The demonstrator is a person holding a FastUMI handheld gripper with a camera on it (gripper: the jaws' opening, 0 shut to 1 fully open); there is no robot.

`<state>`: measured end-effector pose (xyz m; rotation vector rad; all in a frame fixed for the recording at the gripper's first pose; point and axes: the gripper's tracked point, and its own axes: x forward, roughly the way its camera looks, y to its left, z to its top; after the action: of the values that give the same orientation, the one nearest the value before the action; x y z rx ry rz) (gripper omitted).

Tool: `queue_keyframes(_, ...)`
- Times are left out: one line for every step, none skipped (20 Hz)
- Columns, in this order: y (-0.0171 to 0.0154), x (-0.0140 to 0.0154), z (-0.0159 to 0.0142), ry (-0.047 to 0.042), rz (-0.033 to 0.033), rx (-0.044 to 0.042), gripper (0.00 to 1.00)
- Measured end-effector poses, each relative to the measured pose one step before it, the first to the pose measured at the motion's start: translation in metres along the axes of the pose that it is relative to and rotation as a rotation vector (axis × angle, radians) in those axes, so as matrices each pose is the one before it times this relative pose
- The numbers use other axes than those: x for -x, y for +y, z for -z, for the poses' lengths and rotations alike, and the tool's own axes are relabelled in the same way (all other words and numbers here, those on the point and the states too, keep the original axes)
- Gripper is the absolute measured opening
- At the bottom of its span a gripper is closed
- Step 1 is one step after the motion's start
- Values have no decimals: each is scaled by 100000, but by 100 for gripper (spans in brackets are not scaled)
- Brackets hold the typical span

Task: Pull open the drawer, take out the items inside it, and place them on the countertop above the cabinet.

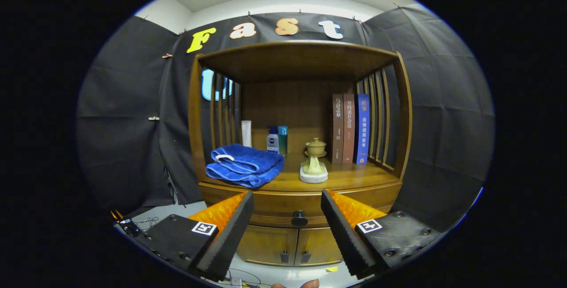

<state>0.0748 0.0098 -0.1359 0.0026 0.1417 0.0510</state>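
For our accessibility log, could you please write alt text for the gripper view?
The open gripper faces a wooden cabinet, its fingers either side of the closed drawer's black knob. The countertop above holds a blue towel, bottles, a ceramic ornament and books.

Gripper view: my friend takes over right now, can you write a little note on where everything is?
Gripper: open, holding nothing, fingers wide apart in front of the cabinet.
Drawer: shut. Its dark knob sits between the fingers, a little beyond them, untouched.
Countertop: already carries a folded blue towel, some bottles at the back, a small lidded cup on a stand and three upright books.
Done: nothing yet.
Left: grip the knob, pull the drawer open, lift out what is inside, set it on the countertop. The drawer's contents cannot be seen.
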Motion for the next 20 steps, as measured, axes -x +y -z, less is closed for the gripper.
queue_keyframes(238,1186,-847,-806,-726,472,99)
queue_keyframes(-7,1127,-716,-673,-320,-118,99)
queue_keyframes(-32,1159,-530,88,242,-643,99)
queue_keyframes(-138,1004,-439,97,347,-1530,99)
queue_keyframes(59,756,-531,-142,-323,-1253,99)
queue_keyframes(-151,591,-495,-495,69,-605,99)
queue_keyframes(-393,427,-457,-624,596,192,99)
queue_keyframes(-461,389,-338,-550,988,711,99)
queue_keyframes(-302,-87,-1131,-671,1148,819,99)
queue_keyframes(-293,31,-393,-675,1371,677,99)
queue_keyframes(-245,105,-273,-300,962,210,99)
queue_keyframes(-227,52,-84,-42,595,32,99)
queue_keyframes(-258,-65,34,295,454,72,99)
queue_keyframes(-280,0,42,141,702,4,99)
queue_keyframes(-166,-16,4,109,329,-46,99)
queue_keyframes(38,-98,36,13,201,-261,99)
queue_keyframes(79,-32,48,43,-158,-311,99)
queue_keyframes(78,15,71,-91,-157,-195,99)
queue_keyframes(121,-53,72,20,-137,71,99)
queue_keyframes(120,3,69,169,-338,432,99)
